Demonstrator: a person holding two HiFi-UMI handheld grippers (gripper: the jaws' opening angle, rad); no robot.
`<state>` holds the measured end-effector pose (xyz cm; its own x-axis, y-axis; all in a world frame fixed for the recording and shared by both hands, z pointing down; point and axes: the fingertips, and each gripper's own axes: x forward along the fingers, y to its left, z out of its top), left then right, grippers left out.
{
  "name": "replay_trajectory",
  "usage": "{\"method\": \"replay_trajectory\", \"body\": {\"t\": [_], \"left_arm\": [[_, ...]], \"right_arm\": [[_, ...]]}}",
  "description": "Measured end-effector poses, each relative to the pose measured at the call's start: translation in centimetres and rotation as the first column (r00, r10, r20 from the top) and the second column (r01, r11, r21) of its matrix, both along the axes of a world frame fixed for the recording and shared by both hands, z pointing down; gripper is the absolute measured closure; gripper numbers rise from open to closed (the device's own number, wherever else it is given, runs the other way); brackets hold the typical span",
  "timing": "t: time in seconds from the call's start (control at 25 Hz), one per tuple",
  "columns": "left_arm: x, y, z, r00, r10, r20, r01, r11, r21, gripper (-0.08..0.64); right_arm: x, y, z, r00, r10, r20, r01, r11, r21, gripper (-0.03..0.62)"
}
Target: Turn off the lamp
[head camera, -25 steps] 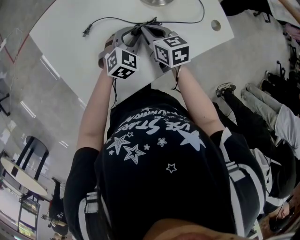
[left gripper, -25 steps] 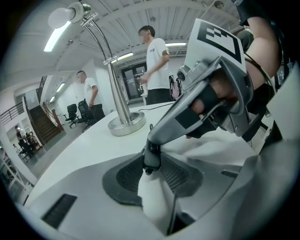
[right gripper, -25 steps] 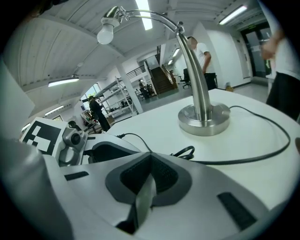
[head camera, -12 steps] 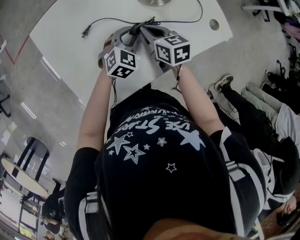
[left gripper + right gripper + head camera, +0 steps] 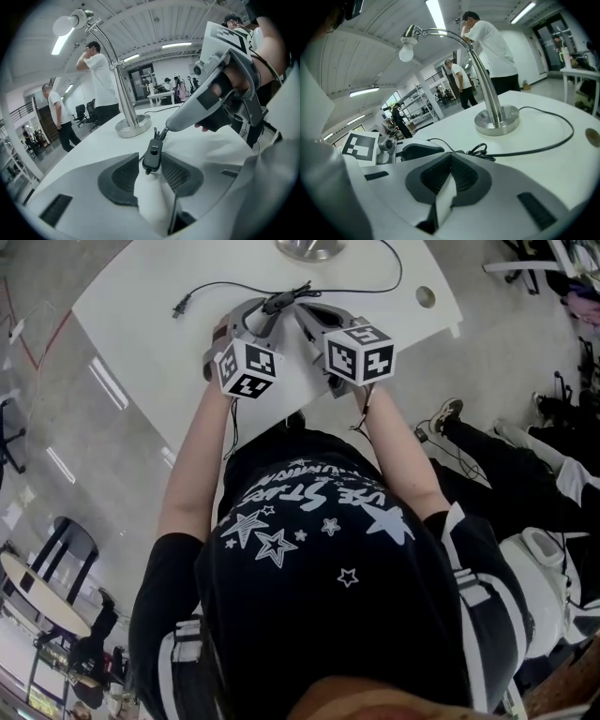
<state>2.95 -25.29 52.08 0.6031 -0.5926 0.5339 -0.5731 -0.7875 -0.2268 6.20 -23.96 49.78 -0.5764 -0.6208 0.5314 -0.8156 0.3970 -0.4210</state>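
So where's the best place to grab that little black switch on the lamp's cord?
By its two long sides, coming along the table from the person's side. The switch is a slim black bar with its button on the broad face, so squeezing the sides, as the left gripper does, leaves the button free for the shut right gripper.

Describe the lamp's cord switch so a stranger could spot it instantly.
On the white table, follow the black cord from the lamp's round steel base. The switch is the small black oblong block pinched between the left gripper's pads, the only thick lump on that thin cord.
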Motion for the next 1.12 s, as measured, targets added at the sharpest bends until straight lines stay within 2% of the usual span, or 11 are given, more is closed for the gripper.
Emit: {"method": "replay_trajectory", "body": {"t": [0.28, 0.76, 1.12], "left_arm": [[0.6, 1.6, -2.1, 0.998, -0.054, -0.044, 0.056, 0.997, 0.048, 0.400], [-2.0, 6.2, -6.4, 0.990, -0.122, -0.072, 0.131, 0.983, 0.131, 0.393], [-0.6, 9.8, -7.8, 0.981, -0.156, -0.116, 0.171, 0.976, 0.138, 0.393]], "right_arm": [[1.9, 2.9, -1.2, 1.000, 0.005, 0.004, -0.005, 1.000, 0.026, 0.588], [1.2, 8.4, -3.6, 0.999, -0.017, 0.037, 0.014, 0.996, 0.087, 0.588], [3.6, 12.1, -2.7, 0.997, -0.026, 0.073, 0.019, 0.996, 0.089, 0.588]]}}
